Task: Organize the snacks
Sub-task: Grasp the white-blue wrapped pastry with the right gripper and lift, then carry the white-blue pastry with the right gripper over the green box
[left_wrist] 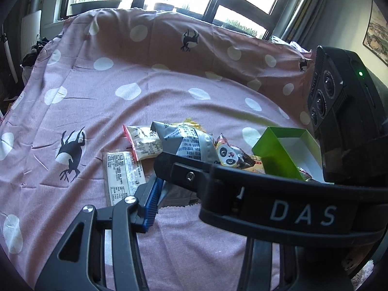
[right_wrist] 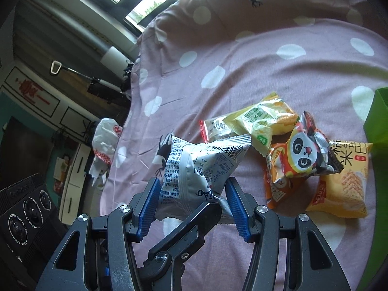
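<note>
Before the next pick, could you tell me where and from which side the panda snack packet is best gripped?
Grip the panda packet by its upper crimped end, coming from above. It lies tilted on top of the orange packet and yellow packet, so that flat seam probably stands clear, while its puffed middle looks likely to slip.

green box point(right_wrist: 377, 118) cut off, left jaws half hidden

The silver snack packet point(right_wrist: 198, 167) is glossy crinkled foil, as is the panda packet point(right_wrist: 305, 155) beside it. Under them lies matt woven pink cloth point(right_wrist: 278, 77). The green box point(left_wrist: 278, 150) looks like smooth card.
</note>
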`<state>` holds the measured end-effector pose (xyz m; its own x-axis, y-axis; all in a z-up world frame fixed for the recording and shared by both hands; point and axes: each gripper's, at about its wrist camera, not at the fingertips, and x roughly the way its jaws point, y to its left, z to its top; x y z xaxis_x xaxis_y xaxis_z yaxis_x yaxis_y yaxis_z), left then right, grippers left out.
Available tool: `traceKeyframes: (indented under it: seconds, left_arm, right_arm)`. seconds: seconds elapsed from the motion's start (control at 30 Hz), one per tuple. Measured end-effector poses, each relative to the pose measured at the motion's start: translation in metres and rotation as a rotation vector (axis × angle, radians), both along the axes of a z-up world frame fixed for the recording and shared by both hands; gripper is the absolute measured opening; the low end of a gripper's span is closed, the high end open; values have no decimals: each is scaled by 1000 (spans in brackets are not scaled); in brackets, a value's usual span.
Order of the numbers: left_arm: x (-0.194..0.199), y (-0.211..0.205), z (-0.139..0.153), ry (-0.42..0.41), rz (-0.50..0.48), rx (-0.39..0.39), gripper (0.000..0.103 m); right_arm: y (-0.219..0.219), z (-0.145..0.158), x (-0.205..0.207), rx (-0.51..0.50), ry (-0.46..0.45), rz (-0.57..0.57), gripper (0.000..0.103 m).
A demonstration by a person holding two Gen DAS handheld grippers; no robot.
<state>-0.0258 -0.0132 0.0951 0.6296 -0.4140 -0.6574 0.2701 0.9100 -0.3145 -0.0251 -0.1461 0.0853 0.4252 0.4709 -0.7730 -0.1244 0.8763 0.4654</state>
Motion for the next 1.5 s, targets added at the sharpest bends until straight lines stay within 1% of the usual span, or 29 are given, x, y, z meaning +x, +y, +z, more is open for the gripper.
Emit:
traceKeyframes:
  seconds: [0.4,0.57,0.67,0.93,1.4,1.5]
  left_arm:
    - [-14,-2,18,-114,-15,-26,45]
    - [-17,-3,22,-139,-21,-41,45]
    - [-19,-4,24,-141,-21,-40,45]
    - [-25,-6,31,-176,-24,-44,45]
    - [-25,-8,32,-193,-43,-68,45]
    - [-26,-8,34,-201,-46,-48,45]
  right_arm:
    - [-1,27,-19,-31,-106,-4,58]
    - [0,34,-22,-49,-133,-7,58]
    - [0,38,-23,-54,-141,-6,58]
    - [0,46,-29,-66,-176,3,58]
    - [-2,52,-31,-107,-199,2,58]
    - [0,51,-31,-113,-198,18,58]
